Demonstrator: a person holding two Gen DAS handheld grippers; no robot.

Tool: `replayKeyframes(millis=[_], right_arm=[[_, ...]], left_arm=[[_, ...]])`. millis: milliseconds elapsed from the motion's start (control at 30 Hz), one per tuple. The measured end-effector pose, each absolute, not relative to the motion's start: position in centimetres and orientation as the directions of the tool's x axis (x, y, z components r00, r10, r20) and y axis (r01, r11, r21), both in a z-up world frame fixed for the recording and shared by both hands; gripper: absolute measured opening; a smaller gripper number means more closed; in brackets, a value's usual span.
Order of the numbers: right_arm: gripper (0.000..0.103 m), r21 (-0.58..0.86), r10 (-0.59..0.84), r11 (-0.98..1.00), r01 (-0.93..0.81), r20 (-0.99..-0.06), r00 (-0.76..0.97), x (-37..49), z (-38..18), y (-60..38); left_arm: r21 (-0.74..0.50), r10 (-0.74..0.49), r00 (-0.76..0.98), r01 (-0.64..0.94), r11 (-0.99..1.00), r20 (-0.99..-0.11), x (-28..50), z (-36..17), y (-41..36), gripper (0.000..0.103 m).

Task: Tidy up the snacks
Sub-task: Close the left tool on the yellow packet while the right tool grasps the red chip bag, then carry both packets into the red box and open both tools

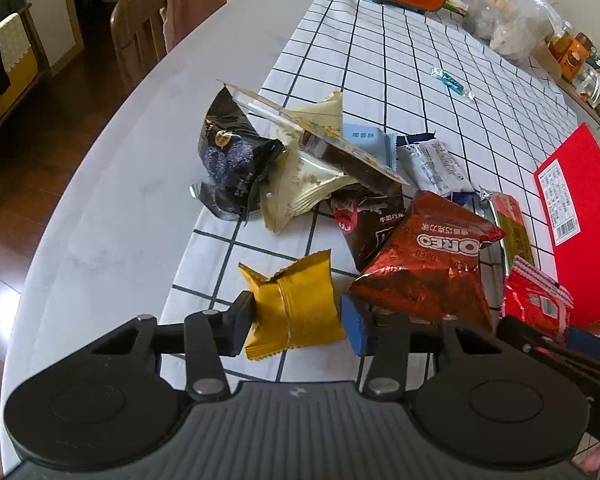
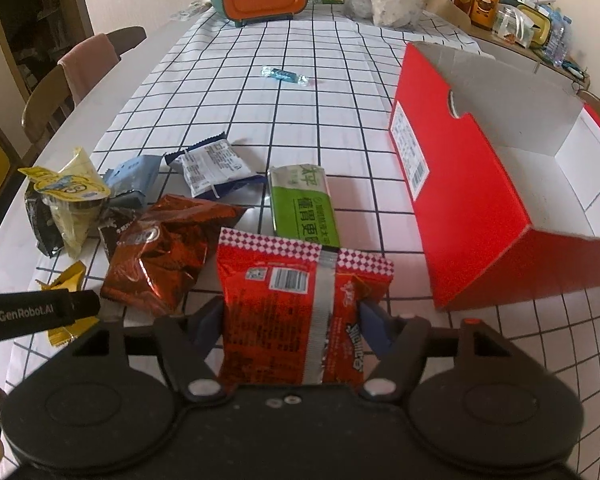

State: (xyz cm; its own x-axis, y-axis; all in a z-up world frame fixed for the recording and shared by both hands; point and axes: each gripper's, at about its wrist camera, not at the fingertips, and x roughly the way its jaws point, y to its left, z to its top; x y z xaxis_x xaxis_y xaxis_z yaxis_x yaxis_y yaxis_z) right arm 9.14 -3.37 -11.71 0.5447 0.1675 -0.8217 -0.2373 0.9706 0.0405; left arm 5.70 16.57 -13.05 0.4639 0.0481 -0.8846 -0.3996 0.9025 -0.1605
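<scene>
We see the left hand-held gripper (image 1: pixel 296 322) pressing both pads on the yellow snack packet (image 1: pixel 294 308) on the desk (image 1: pixel 100 208); the right hand-held gripper (image 2: pixel 294 320) clamps the red snack bag (image 2: pixel 296 308), near the red box (image 2: pixel 480 216).

Open checked tablecloth (image 2: pixel 320 92) between the snack pile (image 2: pixel 148 216) and the red box (image 2: pixel 472 200) gives passage. The box's raised flap (image 2: pixel 500 76) blocks its far side; its top opening is unobstructed.
</scene>
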Motion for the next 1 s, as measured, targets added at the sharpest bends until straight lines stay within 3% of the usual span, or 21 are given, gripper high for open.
replayKeyframes(millis=[467, 1000], right_arm=[[0.07, 0.08, 0.201, 0.97, -0.231, -0.799, 0.567, 7.7, -9.1, -6.0], [0.07, 0.116, 0.267, 0.954, -0.276, -0.751, 0.604, 7.8, -3.2, -11.8]], left_arm=[[-0.145, 0.068, 0.497, -0.377, 0.915, -0.865, 4.0, -10.4, 15.5, 0.045], [-0.09, 0.056, 0.572, -0.224, 0.97, -0.818, 4.8, -3.8, 9.8, 0.045]])
